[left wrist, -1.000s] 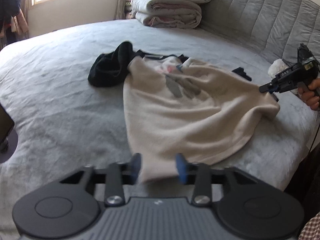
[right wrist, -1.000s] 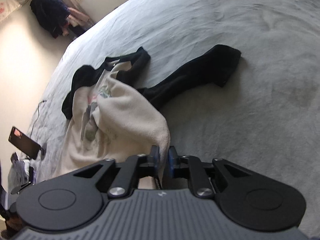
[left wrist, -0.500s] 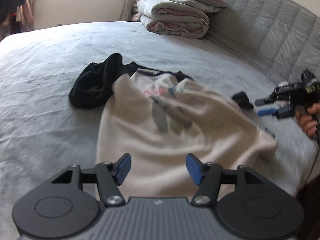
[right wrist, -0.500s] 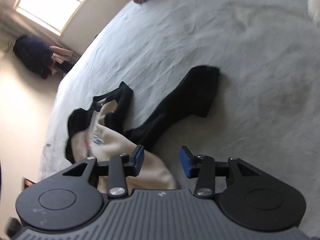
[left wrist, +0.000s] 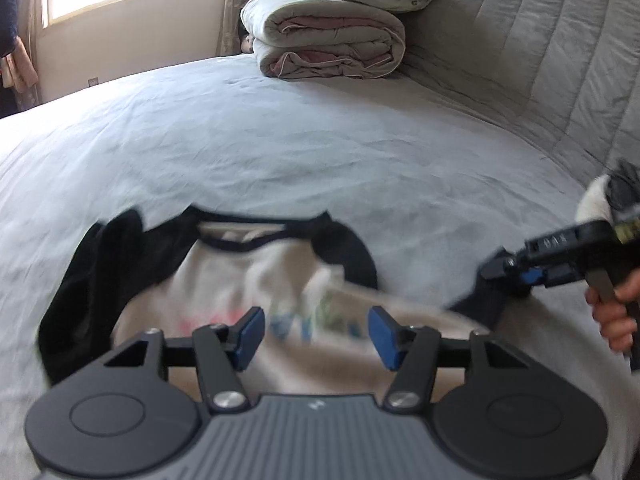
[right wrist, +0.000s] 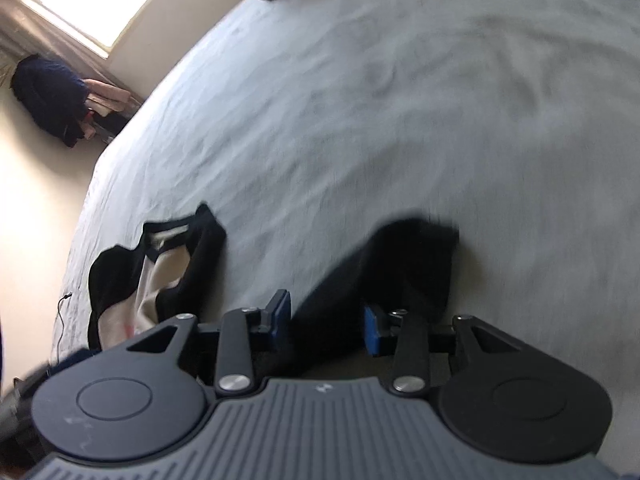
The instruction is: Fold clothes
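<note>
The shirt [left wrist: 224, 280] is spread; right gripper [right wrist: 326, 322], closing, straddles the black sleeve [right wrist: 404, 264] ungripped; left gripper [left wrist: 316, 332] closes empty; next, the sleeve is folded inward

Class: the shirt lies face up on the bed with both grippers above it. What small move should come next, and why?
Probably lower the right gripper, its jaws closing, onto the black sleeve beneath it: that sleeve sprawls outward from the cream shirt and needs folding in.

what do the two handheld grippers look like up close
Each gripper, left and right, has a ribbed grey body flanked by two round black discs, black linkage arms with silver screws, and two black fingers tipped with blue pads. From the side, the right one shows a black pistol-style handle with white lettering.
</note>
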Action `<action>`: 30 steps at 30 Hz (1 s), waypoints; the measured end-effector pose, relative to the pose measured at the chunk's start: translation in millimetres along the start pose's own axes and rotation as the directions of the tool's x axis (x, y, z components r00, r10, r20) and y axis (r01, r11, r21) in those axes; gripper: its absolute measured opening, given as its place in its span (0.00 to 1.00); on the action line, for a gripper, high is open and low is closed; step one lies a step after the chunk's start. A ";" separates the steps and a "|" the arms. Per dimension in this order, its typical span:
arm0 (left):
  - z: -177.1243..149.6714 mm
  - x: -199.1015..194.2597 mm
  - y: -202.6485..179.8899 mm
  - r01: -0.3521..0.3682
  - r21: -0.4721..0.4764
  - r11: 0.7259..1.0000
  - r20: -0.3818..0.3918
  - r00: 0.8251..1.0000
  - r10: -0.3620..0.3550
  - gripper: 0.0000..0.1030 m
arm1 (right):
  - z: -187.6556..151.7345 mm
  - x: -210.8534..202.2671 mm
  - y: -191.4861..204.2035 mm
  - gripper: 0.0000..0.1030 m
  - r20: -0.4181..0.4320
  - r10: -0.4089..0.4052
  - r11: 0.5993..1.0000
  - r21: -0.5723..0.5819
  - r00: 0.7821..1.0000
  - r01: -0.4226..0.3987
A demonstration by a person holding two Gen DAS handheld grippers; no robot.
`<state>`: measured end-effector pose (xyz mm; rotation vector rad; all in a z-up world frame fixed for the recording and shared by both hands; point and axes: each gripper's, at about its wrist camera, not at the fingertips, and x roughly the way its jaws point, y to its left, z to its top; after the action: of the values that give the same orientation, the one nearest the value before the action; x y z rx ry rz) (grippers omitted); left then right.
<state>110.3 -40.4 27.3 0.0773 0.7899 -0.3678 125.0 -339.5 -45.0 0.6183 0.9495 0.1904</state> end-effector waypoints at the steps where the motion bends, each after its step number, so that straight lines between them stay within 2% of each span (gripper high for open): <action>1: 8.5 10.2 -4.0 -0.003 -0.005 1.000 -0.006 1.000 0.003 0.56 | 3.8 1.1 -1.5 0.39 0.012 0.007 1.000 -0.018 1.000 -0.007; 4: 32.9 46.1 -16.0 -0.018 -0.043 0.999 -0.053 0.998 0.016 0.53 | 14.6 8.0 -4.2 0.32 0.023 0.023 0.994 -0.108 0.999 -0.021; 6: 46.4 70.2 -24.2 -0.027 -0.069 0.997 -0.092 0.996 0.021 0.50 | 20.2 15.9 -6.9 0.18 0.010 0.033 0.985 -0.169 0.999 -0.030; 10: 64.3 114.6 -39.4 -0.074 -0.103 0.992 -0.155 0.986 0.058 0.50 | 26.8 23.7 -15.6 0.10 0.012 0.109 0.964 -0.247 0.994 -0.102; 12: 68.6 136.3 -45.3 -0.139 -0.106 0.985 -0.200 0.973 0.116 0.48 | 27.6 25.2 -22.5 0.08 0.029 0.160 0.957 -0.250 0.987 -0.148; 16: 73.4 170.1 -57.2 -0.270 -0.077 0.960 -0.259 0.935 0.242 0.44 | 25.2 30.1 -40.4 0.06 0.055 0.254 0.947 -0.218 0.966 -0.237; 18: 76.0 176.9 -68.6 -0.311 -0.011 0.950 -0.253 0.921 0.298 0.42 | 26.1 30.9 -46.2 0.06 0.053 0.284 0.941 -0.205 0.957 -0.268; 19: 76.0 178.5 -74.6 -0.332 0.034 0.943 -0.239 0.913 0.330 0.38 | 26.6 31.3 -47.9 0.06 0.051 0.294 0.939 -0.201 0.954 -0.279; 20: 75.9 180.2 -80.2 -0.353 0.075 0.933 -0.225 0.905 0.361 0.27 | 27.0 30.9 -49.1 0.06 0.050 0.304 0.937 -0.197 0.952 -0.289; 21: 75.0 182.3 -84.0 -0.375 0.099 0.922 -0.217 0.896 0.388 0.22 | 27.4 29.0 -50.5 0.06 0.053 0.311 0.936 -0.192 0.949 -0.296; 25: 77.0 182.7 -91.0 -0.425 0.103 0.899 -0.198 0.877 0.438 0.12 | 29.9 17.8 -51.6 0.06 0.088 0.316 0.935 -0.197 0.945 -0.294; 27: 79.3 180.6 -93.0 -0.440 0.101 0.892 -0.178 0.874 0.451 0.09 | 31.8 11.1 -52.1 0.05 0.114 0.306 0.938 -0.205 0.945 -0.279; 30: 86.9 174.9 -89.2 -0.450 0.044 0.892 -0.149 0.880 0.451 0.08 | 36.6 0.1 -53.9 0.05 0.164 0.281 0.945 -0.218 0.946 -0.243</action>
<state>250.7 -192.8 -28.9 0.2958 0.8966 0.0811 148.6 -398.3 -60.3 0.5692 0.6487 0.4494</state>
